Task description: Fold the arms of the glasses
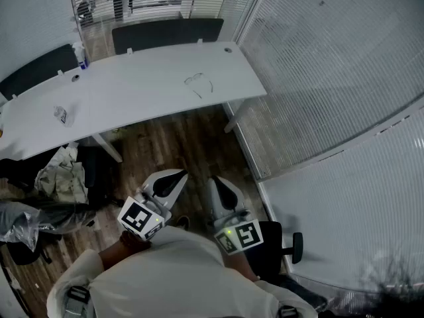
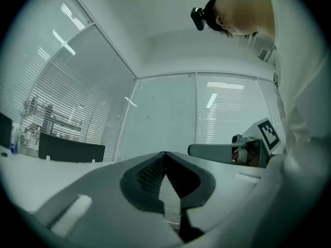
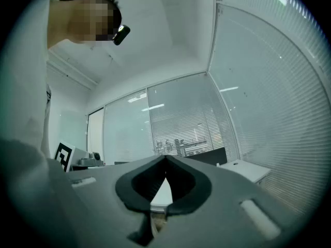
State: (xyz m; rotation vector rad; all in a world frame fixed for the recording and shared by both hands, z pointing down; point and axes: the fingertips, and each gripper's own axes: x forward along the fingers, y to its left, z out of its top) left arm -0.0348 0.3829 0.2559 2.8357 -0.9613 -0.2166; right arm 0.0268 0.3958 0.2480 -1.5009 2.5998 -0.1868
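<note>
Now we hold the left gripper [image 1: 175, 176] and right gripper [image 1: 216, 181] level, close to our body, jaws pressed together on nothing; the glasses [image 1: 197, 83] lie far ahead on the white table [image 1: 132, 88].

Count at inspection:

- One white table [image 1: 132, 91].
- One pair of glasses [image 1: 197, 83], lying toward the table's right end.
- One crumpled clear wrapper [image 1: 61, 114], near the table's left end.
- One small bottle [image 1: 81, 54], at the far edge.
- Two round cable holes: one [image 1: 75, 78] at the left, one [image 1: 227, 50] by the far right corner.
- Two dark screens along the far edge [image 1: 165, 35] [image 1: 36, 68].
- Two grippers: left gripper [image 1: 180, 175] and right gripper [image 1: 214, 181].
- Two marker cubes [image 1: 140, 218] [image 1: 240, 236], one on each gripper.
</note>
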